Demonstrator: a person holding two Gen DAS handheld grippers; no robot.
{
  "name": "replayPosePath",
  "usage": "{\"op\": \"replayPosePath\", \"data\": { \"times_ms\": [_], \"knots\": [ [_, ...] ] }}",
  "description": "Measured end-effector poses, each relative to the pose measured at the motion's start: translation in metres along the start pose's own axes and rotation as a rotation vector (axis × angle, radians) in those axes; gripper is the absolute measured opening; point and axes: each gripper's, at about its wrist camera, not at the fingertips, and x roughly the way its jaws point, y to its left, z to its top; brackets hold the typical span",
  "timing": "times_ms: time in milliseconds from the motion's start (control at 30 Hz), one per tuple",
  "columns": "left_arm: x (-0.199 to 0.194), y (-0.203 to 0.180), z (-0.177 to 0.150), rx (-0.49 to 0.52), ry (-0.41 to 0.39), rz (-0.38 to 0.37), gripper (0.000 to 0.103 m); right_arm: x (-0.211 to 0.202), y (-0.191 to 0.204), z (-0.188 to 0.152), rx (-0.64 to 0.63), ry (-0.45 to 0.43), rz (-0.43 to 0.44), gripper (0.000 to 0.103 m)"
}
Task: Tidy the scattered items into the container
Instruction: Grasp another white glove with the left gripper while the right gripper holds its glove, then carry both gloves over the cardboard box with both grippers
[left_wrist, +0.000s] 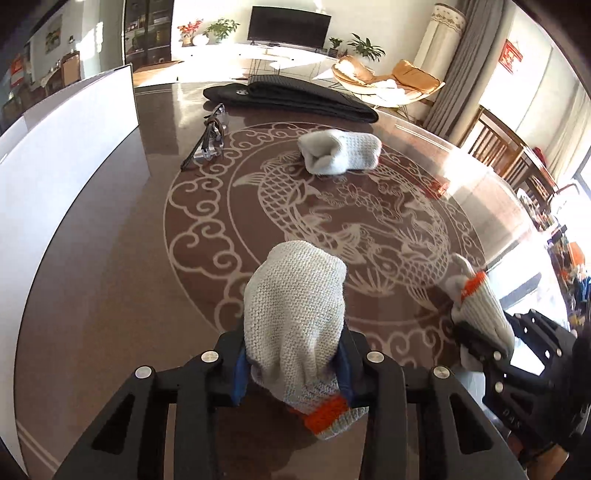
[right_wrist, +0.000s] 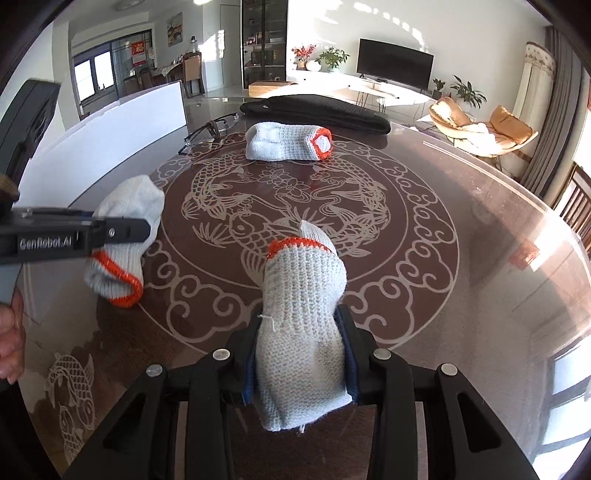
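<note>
My left gripper (left_wrist: 293, 362) is shut on a rolled white knit glove (left_wrist: 295, 306) with an orange cuff, held above the table. My right gripper (right_wrist: 301, 354) is shut on a second rolled glove (right_wrist: 303, 295), cuff end pointing away. Each gripper shows in the other's view: the right gripper (left_wrist: 476, 339) at the lower right with its glove (left_wrist: 480, 302), the left gripper (right_wrist: 125, 232) at the left with its glove (right_wrist: 125, 206). A third rolled glove (left_wrist: 340, 153) (right_wrist: 288, 142) lies on the far part of the table. The white container (left_wrist: 74, 155) (right_wrist: 110, 122) stands at the left.
The round brown table (right_wrist: 424, 258) has a fish pattern under glass. A pair of glasses (left_wrist: 210, 136) (right_wrist: 210, 131) lies beside the container's far end. A folded black cloth item (left_wrist: 295, 98) (right_wrist: 317, 110) lies along the far edge. Wooden chairs (left_wrist: 495, 147) stand at the right.
</note>
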Motion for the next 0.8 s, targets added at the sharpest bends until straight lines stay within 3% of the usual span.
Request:
{"op": "replayPosePath", "data": {
  "times_ms": [167, 433, 633, 800],
  "knots": [
    [-0.033, -0.006, -0.05, 0.028, 0.01, -0.031, 0.038, -0.026, 0.023, -0.027, 0.113, 0.004, 0.099, 0.036],
    [-0.067, 0.002, -0.078, -0.012, -0.003, -0.077, 0.038, -0.041, 0.078, -0.043, 0.058, 0.041, 0.142, 0.036],
    [-0.128, 0.051, -0.059, -0.111, -0.121, -0.082, 0.038, -0.055, 0.132, 0.0, -0.038, -0.006, 0.225, 0.036],
    [-0.187, 0.134, -0.031, -0.187, -0.22, 0.009, 0.038, -0.063, 0.204, 0.075, -0.159, -0.088, 0.333, 0.036]
  ]
}}
